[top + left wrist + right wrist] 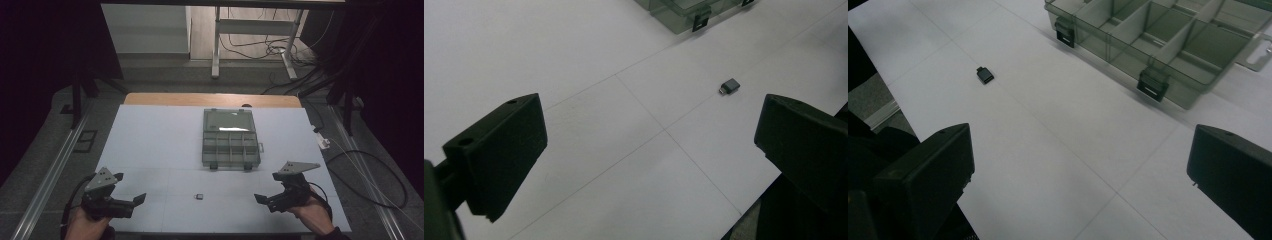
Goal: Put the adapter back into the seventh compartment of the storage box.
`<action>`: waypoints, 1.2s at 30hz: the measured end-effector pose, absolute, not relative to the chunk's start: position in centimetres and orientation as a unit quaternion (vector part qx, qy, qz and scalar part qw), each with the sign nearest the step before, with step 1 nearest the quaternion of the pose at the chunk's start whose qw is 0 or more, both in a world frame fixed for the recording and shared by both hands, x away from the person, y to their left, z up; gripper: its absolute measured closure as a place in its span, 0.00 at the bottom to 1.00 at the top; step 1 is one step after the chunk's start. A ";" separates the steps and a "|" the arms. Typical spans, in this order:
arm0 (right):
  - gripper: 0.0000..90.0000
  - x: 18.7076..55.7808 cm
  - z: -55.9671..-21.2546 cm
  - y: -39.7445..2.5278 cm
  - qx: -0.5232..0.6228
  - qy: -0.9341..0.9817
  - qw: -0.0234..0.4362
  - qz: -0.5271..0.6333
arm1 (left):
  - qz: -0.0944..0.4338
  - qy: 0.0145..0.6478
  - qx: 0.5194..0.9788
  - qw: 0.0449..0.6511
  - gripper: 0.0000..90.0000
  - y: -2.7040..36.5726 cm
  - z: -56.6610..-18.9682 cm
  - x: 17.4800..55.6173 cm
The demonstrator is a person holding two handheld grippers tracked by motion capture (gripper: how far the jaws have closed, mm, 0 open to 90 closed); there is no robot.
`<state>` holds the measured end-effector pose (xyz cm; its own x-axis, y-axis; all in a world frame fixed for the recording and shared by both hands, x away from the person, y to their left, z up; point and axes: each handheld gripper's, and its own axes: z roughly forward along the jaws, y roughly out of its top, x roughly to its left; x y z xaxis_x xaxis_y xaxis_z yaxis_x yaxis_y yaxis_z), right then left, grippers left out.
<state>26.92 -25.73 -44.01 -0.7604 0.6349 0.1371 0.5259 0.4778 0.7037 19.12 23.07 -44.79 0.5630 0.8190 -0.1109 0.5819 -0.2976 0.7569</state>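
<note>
Two tongs, left (131, 196) and right (265, 196), both wide apart, holding nothing | tiny plug (198, 196) lies loose on worktop (150, 140) | I'd come down straight, pinch its long sides | then open box (231, 139).

**Three cameras, one shared patch**

The high view looks forward and down over the whole white desk (150, 135). Both gripper views sit low and close, sharing the small dark rectangular plug (729, 86) and the smoky transparent plastic compartment box (1168, 40).
</note>
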 end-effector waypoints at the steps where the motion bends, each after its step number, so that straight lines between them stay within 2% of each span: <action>1: 0.00 27.0 -44.0 -25.6 0.337 0.858 0.070 0.382 | 0.150 0.443 0.791 0.394 0.01 23.1 -44.8 19.1; 36: 0.00 29.1 -45.9 -17.7 0.277 0.890 0.035 0.360 | 0.149 0.452 0.787 0.392 0.00 23.2 -44.8 19.2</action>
<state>29.06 -17.68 -45.93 -0.8436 0.5189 0.1380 0.4692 0.5875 0.6593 19.22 23.16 -44.84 0.5473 0.8282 -0.1205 0.5951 -0.2839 0.7518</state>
